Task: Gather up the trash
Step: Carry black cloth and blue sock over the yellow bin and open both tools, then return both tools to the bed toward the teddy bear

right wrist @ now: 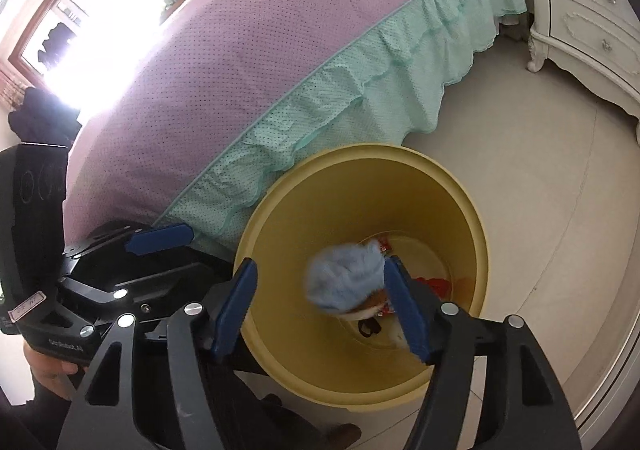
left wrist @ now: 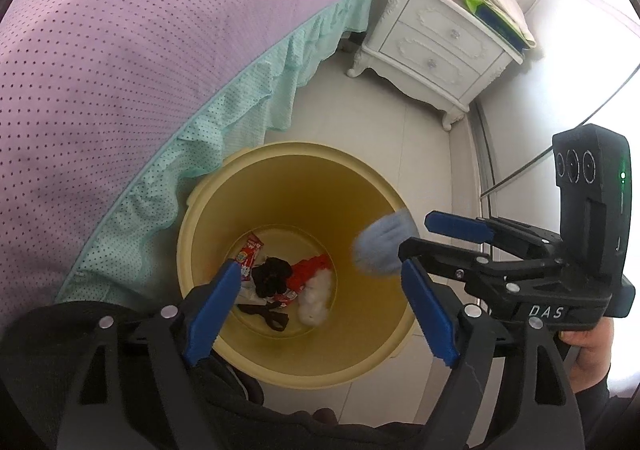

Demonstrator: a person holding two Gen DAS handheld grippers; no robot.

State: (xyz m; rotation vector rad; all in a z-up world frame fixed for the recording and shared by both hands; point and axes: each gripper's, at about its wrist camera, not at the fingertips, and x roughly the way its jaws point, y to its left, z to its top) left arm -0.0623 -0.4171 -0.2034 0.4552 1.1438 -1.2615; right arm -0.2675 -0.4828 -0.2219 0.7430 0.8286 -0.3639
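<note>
A yellow trash bin [left wrist: 200,218] [right wrist: 476,234] stands on the floor against the bed. At its bottom lie a red and white wrapper [left wrist: 250,252], a black clump [left wrist: 272,274], a red scrap [left wrist: 314,268] and a white fluffy ball [left wrist: 316,298]. My left gripper [left wrist: 320,314] hangs open over the bin with nothing between its pads. My right gripper [right wrist: 322,310] [left wrist: 414,233] is open over the bin's right side. A blurred pale blue fluffy ball [right wrist: 344,278] [left wrist: 380,246] is loose between its pads, close to the right one and well apart from the left one.
The bed with a purple cover [left wrist: 140,50] and green frill [right wrist: 360,90] runs along the left of the bin. A white nightstand [left wrist: 436,46] stands at the back right. Pale floor tiles [right wrist: 540,190] surround the bin. A hand [left wrist: 588,350] holds the right gripper.
</note>
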